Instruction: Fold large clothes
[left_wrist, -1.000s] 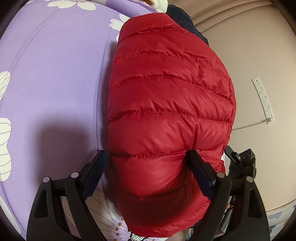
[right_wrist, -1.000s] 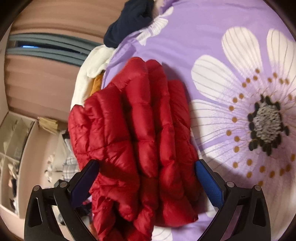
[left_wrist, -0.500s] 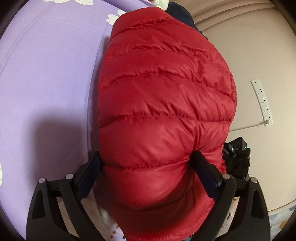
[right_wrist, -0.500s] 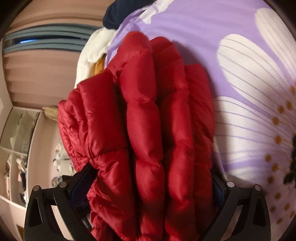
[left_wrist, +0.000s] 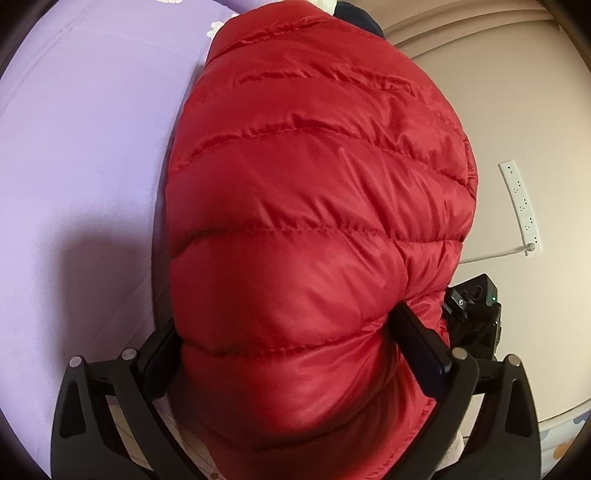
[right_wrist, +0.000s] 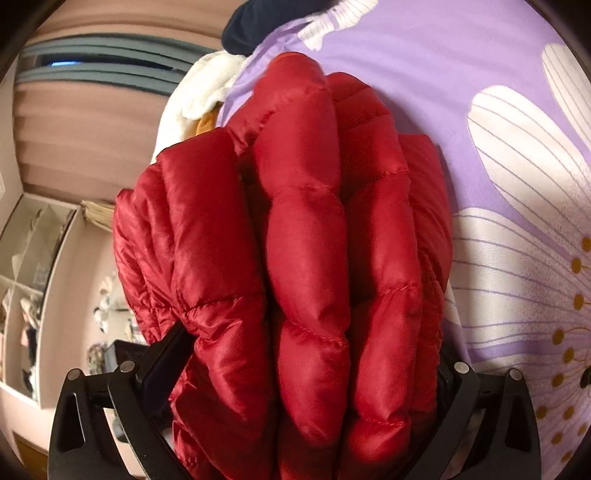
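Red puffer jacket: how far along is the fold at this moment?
Done: the red puffer jacket is already doubled into a thick bundle, several layers showing edge-on. In hand: the left gripper and right gripper both straddle it, jaws wide, above the purple bedspread. Left: setting it down; a white garment and a navy garment still lie unfolded.

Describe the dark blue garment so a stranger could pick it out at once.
Start from the purple flowered bedspread and follow the red puffer jacket to its far end. Just past it, at the bed's edge, lies the navy garment, beside a white fluffy one. It is the only dark, matte piece there.
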